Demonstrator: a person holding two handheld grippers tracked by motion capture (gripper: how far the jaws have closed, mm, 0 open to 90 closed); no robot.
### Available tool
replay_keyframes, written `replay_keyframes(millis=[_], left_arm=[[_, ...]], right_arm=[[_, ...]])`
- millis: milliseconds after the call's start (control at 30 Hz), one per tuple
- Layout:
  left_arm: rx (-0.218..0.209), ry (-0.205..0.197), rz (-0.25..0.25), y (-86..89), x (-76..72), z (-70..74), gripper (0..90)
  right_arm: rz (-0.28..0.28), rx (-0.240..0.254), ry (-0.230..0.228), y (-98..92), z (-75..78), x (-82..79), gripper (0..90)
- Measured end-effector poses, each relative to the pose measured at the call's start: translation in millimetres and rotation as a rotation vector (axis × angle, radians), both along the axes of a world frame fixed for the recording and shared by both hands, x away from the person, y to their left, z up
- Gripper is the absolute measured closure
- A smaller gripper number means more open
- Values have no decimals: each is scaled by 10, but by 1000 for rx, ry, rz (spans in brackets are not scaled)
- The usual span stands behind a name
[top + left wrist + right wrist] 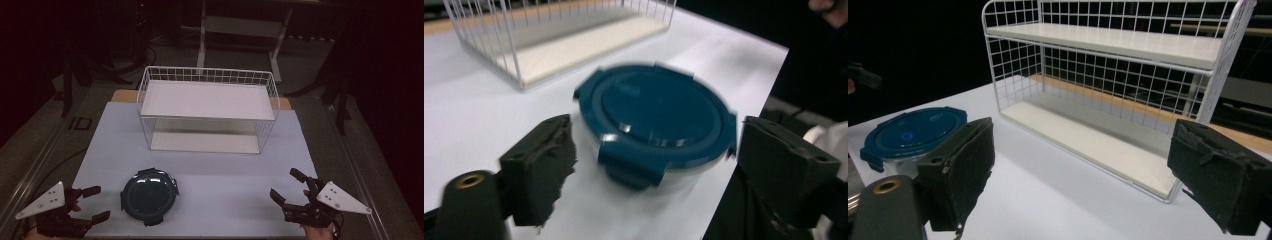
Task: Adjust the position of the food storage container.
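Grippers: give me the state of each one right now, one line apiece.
Left gripper: jaws open, holding nothing, with the blue-lidded container ahead of them, untouched.
Right gripper: jaws open, holding nothing, facing the white wire shelf.

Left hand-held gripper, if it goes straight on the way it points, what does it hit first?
Most likely the round container with the blue lid: it sits right ahead between the open jaws of the left hand-held gripper.
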State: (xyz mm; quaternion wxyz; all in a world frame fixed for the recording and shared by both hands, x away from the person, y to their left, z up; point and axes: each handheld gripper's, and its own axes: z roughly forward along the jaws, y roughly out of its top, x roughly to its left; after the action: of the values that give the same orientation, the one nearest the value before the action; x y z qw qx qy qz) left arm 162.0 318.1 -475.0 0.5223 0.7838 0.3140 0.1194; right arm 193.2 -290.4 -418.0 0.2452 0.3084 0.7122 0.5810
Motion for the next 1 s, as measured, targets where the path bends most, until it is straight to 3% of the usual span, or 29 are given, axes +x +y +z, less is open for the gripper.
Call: replay_keyframes(millis=[67,100,167,233,300,400,467,567,700,1000], left_arm=[[28,31,-6,3,16,-73,241],[56,55,-17,-2,30,-140,347],[61,66,-17,-2,40,-169,444],[94,108,-16,0,73,-254,537],[117,119,-17,-5,83,-283,629],[182,169,-26,-45,114,-365,695],[187,191,-44,-74,123,-379,755],[209,182,-43,-116,131,-359,890],[222,183,-22,-136,176,-320,900],[217,183,-41,-217,236,-250,900]], right_arm=[[-1,0,1,2,-4,-2,113],[2,4,3,0,-7,-1,114],[1,4,2,0,-8,-1,114],[3,6,7,-3,-15,1,114],[5,5,11,-3,-21,2,114],[7,5,12,-1,-26,2,114],[9,6,14,0,-27,1,114],[12,4,18,0,-34,0,114],[17,9,28,0,-50,14,114],[22,14,29,-3,-53,11,114]])
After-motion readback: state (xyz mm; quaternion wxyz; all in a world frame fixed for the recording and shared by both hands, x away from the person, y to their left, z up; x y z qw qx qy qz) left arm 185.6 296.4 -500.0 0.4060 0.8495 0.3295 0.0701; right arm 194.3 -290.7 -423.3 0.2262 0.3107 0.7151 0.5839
